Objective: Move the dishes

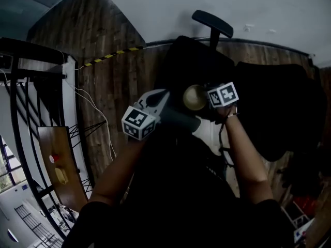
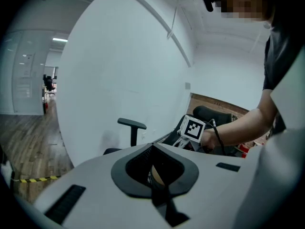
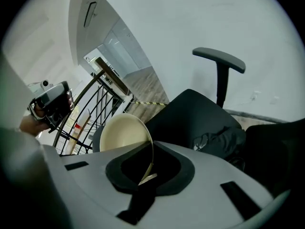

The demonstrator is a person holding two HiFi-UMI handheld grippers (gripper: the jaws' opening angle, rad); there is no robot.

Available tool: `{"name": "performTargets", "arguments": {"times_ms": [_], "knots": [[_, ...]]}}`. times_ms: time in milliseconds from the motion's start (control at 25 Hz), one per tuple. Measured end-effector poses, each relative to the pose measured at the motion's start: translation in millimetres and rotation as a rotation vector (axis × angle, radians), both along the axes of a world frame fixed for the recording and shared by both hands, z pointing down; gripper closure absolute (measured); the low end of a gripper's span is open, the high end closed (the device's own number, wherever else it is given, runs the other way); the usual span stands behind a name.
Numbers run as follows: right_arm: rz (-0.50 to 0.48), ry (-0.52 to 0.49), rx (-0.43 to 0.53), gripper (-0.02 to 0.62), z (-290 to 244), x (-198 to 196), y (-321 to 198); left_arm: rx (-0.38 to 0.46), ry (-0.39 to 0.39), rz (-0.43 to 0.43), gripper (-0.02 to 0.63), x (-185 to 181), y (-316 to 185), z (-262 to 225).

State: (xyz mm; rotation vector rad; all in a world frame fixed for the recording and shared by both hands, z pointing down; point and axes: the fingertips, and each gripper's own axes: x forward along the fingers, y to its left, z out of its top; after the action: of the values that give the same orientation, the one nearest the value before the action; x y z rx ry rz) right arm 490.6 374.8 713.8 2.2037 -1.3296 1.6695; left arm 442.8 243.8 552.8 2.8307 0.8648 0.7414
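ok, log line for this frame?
right claw shut on cream dish | left claw state unclear | both held before black chair

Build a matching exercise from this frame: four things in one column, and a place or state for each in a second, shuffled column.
Things:
1. cream dish
2. chair armrest
3. striped tape
4. dark garment

Places or states:
A. raised on its post in front of the white wall
B. heaped on the chair seat
C. clamped between the jaws of the right gripper
D. laid along the wooden floor

Pairs: 1-C, 2-A, 3-D, 4-B
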Motion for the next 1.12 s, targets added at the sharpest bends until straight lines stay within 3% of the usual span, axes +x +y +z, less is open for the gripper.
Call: {"name": "performTargets", "arguments": {"times_ms": [280, 520, 800, 1120], "knots": [[-0.167, 0.042, 0.019, 0.577, -26, -16, -89, 0.001, -0.006, -0.165, 0.615, -64, -72, 0], [-0.310, 0.058, 0.025, 0.575, -43, -52, -175, -0.006, 0.008, -0.316, 0.615, -130, -145, -3], [-0.458, 0.076, 0.008, 0.577, -49, -138, -270, -0.026, 0.037, -0.452, 0.615, -220, -222, -6], [-0.639, 0.096, 0.005, 0.577, -50, -263, -383, -0.041, 0.071, -0.597, 0.615, -336, -303, -7]]}}
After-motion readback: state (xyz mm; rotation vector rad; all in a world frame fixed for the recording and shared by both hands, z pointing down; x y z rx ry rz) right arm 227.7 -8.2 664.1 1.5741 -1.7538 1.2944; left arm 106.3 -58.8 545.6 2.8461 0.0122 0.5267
